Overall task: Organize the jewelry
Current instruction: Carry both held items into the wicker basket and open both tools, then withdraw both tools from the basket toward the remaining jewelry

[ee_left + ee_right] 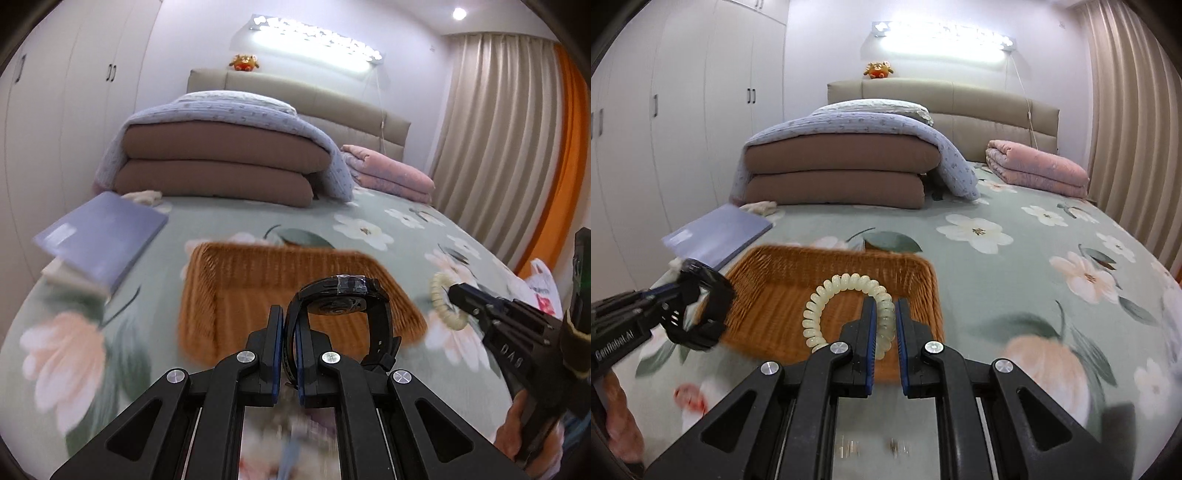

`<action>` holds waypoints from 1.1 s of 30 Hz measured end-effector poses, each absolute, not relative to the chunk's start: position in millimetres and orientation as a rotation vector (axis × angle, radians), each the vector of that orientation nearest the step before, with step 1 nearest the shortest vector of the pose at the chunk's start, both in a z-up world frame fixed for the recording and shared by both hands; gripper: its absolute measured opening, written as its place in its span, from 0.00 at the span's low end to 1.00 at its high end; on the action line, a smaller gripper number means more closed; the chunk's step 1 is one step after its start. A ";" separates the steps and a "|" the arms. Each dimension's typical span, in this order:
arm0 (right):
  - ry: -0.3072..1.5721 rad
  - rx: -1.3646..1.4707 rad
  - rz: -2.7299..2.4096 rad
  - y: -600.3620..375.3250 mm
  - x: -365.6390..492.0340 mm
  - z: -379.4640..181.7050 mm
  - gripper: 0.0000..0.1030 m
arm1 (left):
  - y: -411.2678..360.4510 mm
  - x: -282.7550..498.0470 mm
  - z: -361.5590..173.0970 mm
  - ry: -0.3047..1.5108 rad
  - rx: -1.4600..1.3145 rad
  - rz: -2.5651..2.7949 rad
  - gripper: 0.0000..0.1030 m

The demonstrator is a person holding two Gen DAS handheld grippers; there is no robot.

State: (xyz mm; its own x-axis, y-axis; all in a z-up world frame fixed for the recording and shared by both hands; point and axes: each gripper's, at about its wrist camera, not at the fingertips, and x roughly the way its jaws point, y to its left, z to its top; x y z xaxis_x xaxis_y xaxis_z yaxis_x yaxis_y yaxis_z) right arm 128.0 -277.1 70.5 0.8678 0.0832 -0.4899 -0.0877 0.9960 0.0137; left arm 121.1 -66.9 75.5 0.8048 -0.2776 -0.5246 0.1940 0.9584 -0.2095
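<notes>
Step in hand, as I judge it: carry phase. Both items are lifted and held at the basket [831, 295]; neither is released yet.

Left gripper [290, 332]: fingers closed on the strap of a black watch [340, 299]. The watch case sits up and ahead of the fingers, over the near right part of the basket as seen from the left wrist. The free strap end hangs down to the right of the fingers.

Right gripper [884, 325]: fingers closed on a pale coiled bracelet [846, 291], pinching its right side. The loop stands up and leans left, above the near rim of the basket. From the left wrist view the bracelet appears right of the basket, so how far it is over the basket I cannot tell.

The basket is wicker and shallow, lying on the floral bed [1015, 258]; its visible floor looks bare. A blue book [720, 232] lies far left of it. Near scene is motion-blurred in both views.

Next move, my estimate: lower each item inside the rim, then open the fingers. The watch needs to clear the near wall. The two grippers are close together, so place one at a time.

Writing: "GenRobot.AI" reads on the left gripper body in the right wrist view. Letters on the right gripper body in the left wrist view, possibly "DAS"; uncertain. The book's label is unreadable.
</notes>
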 end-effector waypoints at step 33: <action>0.537 -0.009 0.059 -276.0 159.2 17.3 0.32 | -85.5 180.5 31.3 0.590 -0.111 -0.258 0.44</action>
